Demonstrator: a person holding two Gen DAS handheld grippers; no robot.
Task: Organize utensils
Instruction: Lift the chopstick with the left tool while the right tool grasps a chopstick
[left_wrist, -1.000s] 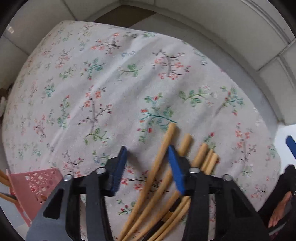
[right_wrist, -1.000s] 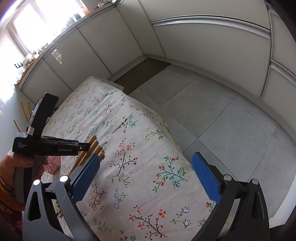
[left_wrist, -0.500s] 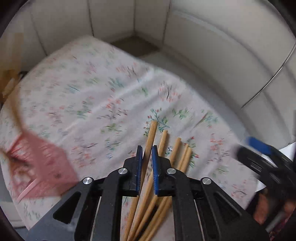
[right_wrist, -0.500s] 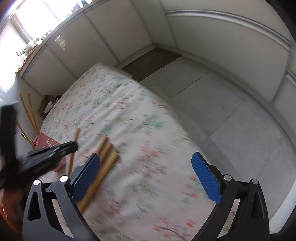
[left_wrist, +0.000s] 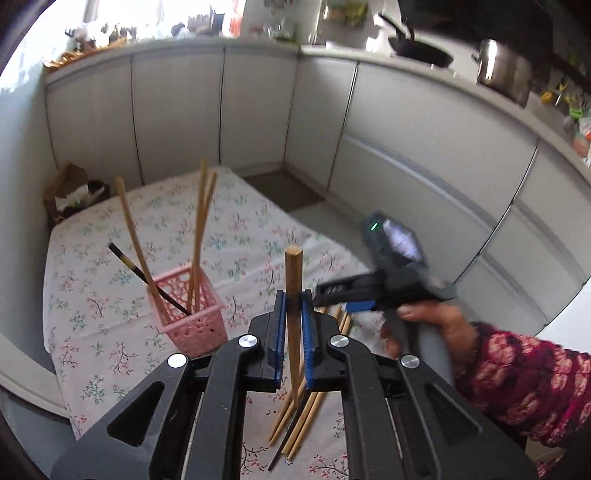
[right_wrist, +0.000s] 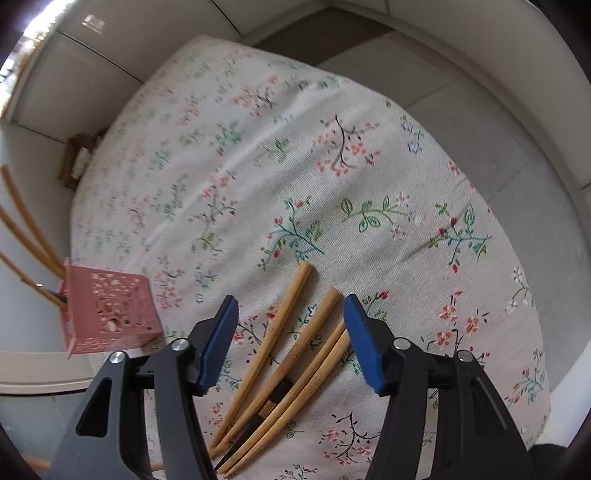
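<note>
One chopstick (left_wrist: 293, 295) held; five chopsticks (right_wrist: 284, 354) lie loose.

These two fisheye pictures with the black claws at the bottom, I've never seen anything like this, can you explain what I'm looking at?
There is no robot here. A person holds a hand-held gripper in each hand, and each carries a camera looking along its fingers.

In the left camera's picture, the left gripper is shut on one wooden chopstick, lifted off the table. Beyond it a pink basket holds more chopsticks.

In the right camera's picture, the right gripper, jaws just closing but gripping nothing, hovers over loose chopsticks on the floral tablecloth.
</note>
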